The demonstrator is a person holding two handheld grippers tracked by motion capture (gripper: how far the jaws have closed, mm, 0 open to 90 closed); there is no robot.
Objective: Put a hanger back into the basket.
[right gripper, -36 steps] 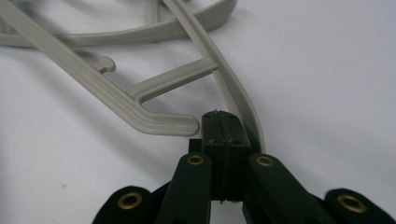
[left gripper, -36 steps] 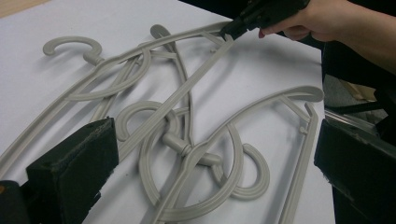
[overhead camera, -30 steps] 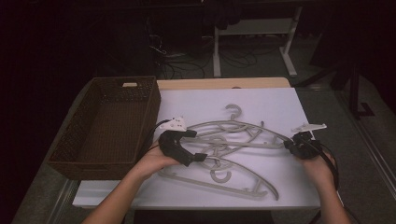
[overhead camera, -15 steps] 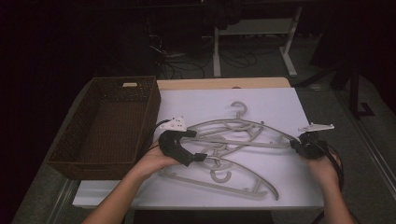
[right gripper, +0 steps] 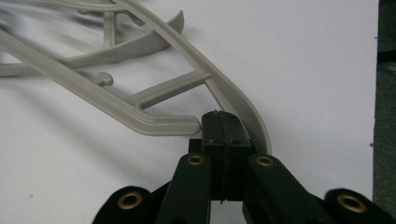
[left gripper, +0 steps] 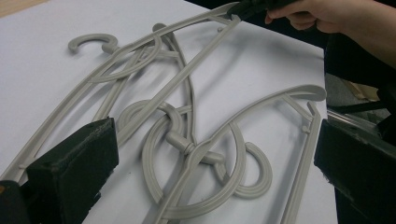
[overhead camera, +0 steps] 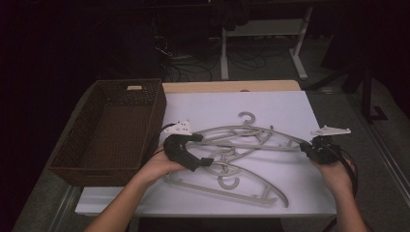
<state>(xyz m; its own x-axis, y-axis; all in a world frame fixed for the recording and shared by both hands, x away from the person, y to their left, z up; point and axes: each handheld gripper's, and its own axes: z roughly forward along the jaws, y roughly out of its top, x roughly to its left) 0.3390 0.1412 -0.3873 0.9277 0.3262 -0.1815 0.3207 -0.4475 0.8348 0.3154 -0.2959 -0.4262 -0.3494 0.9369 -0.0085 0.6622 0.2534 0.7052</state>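
Three grey plastic hangers [overhead camera: 241,145] lie tangled on the white table top [overhead camera: 275,104]. Their hooks interlock in the left gripper view [left gripper: 177,135]. My left gripper [overhead camera: 200,150] stands open over the left ends of the hangers, its two black jaws wide apart on either side of the pile [left gripper: 212,172]. My right gripper [overhead camera: 305,146] is at the right tip of the top hanger. In the right gripper view its pads [right gripper: 223,123] are pressed together at that hanger's end [right gripper: 233,100]. A hand holds each gripper.
A dark wicker basket [overhead camera: 159,111] stands empty at the left, right beside the left gripper. The table's right edge [overhead camera: 333,193] runs close under the right hand. White desk legs [overhead camera: 225,53] and cables are on the floor beyond the table.
My right gripper has moved a little to the right, drawing the top hanger's end with it. The left gripper has stayed in place and open.
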